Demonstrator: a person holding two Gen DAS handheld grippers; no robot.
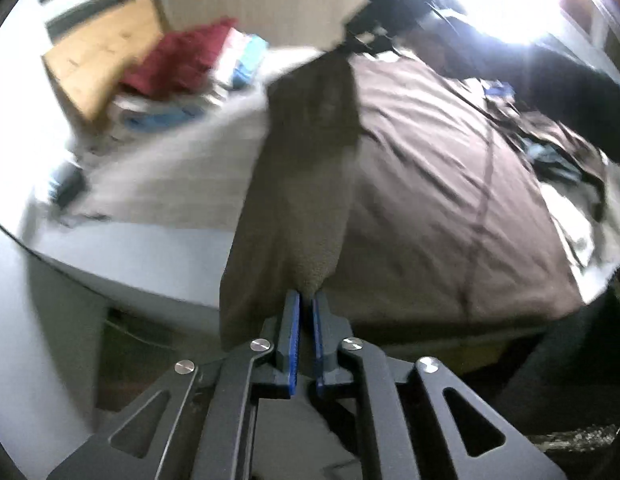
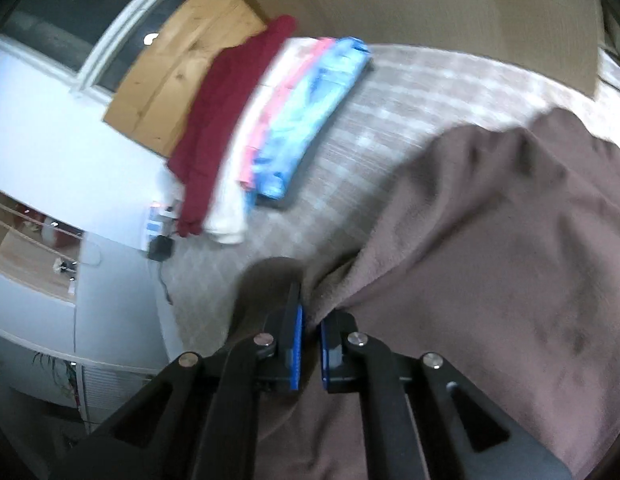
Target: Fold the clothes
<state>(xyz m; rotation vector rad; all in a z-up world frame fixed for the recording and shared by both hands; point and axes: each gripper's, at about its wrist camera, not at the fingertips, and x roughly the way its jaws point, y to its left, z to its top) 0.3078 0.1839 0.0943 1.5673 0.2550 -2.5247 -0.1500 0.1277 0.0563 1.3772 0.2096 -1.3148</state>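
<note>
A large brown towel [image 1: 429, 184] lies spread over the bed, with one edge lifted into a taut fold [image 1: 302, 184]. My left gripper [image 1: 306, 300] is shut on the near end of that fold. In the left wrist view the right gripper [image 1: 361, 40] pinches the far end of the fold above the bed. From the right wrist view the same brown towel [image 2: 489, 240] drapes rightward from my right gripper [image 2: 310, 312], whose blue pads [image 2: 297, 332] are closed on its bunched edge.
A stack of folded clothes, dark red [image 2: 230, 100], white, pink and light blue [image 2: 310, 116], sits at the bed's far side against a wooden board [image 2: 182, 68]. A black charger [image 2: 160, 248] lies near the bed's edge. A person's dark sleeve [image 1: 549, 92] reaches in from the right.
</note>
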